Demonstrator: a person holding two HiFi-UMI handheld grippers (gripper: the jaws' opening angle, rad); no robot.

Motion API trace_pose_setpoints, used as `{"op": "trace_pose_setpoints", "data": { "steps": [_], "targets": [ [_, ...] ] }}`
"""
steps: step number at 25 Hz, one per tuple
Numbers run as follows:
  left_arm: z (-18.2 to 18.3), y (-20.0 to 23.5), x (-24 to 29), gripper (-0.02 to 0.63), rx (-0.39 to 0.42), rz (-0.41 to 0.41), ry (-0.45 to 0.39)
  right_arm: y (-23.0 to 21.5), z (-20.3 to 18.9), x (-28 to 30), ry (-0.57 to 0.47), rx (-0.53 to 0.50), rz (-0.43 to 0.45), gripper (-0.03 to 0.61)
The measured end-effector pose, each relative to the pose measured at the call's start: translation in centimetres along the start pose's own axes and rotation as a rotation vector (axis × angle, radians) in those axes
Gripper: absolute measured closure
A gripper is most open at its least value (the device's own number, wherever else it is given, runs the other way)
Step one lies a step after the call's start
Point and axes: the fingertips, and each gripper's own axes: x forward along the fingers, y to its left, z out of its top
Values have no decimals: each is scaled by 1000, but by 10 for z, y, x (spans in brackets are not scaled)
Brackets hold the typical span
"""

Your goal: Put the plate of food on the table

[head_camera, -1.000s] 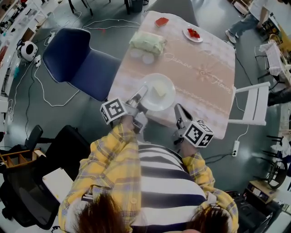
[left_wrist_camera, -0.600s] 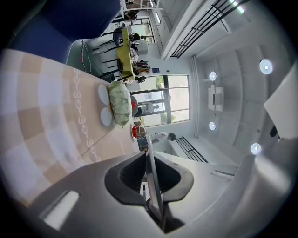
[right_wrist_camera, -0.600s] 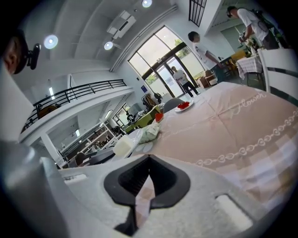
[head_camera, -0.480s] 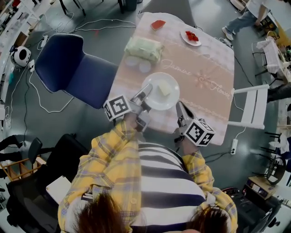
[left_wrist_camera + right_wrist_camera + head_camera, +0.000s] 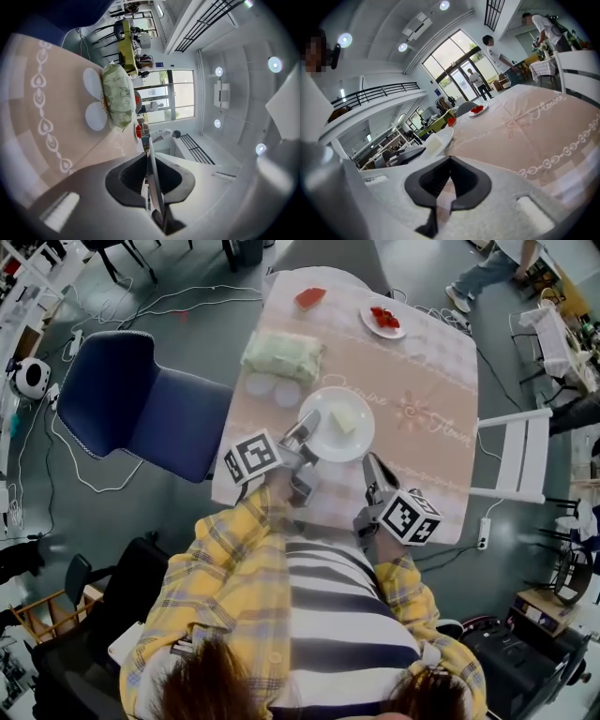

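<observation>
**Plate held by its rim above the near end of the table**

Head view: The person in a yellow plaid shirt stands at the lower edge of the frame, facing the table [image 5: 422,456], which fills the upper middle. The left gripper [image 5: 305,425] reaches up and to the right, its jaws closed on the left rim of the white plate [image 5: 361,439]. A pale block of food [image 5: 344,418] lies on the plate. The plate sits over the near half of the tablecloth; whether it touches the cloth cannot be told. The right gripper [image 5: 373,465] hangs just below the plate's right side, apart from it. Farther up are a green packet [image 5: 283,354] and a small dish of red food [image 5: 382,320]. A blue chair [image 5: 150,409] stands at the left.

Left gripper view: The picture is rolled sideways. The plate's thin white rim runs edge-on between the two dark pads, which clamp it.

Right gripper view: The jaw tips meet with nothing between them. The plate and its food show at middle left, above the cloth.
</observation>
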Motion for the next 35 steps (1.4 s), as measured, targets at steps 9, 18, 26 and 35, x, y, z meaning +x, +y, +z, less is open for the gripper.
{"op": "trace_pose_setpoints", "data": {
  "steps": [9, 18, 26, 35],
  "targets": [
    [2, 20, 43, 603, -4, 61, -56, -26, 22, 13, 26, -9, 13, 581],
    [9, 44, 78, 598, -22, 133, -117, -54, 48, 30, 46, -34, 22, 581],
    [10, 47, 104, 592, -10, 161, -150, -63, 63, 49, 68, -53, 60, 581],
    [22, 60, 120, 592, 3, 220, -206, -69, 81, 78, 83, -70, 95, 581]
  ]
}}
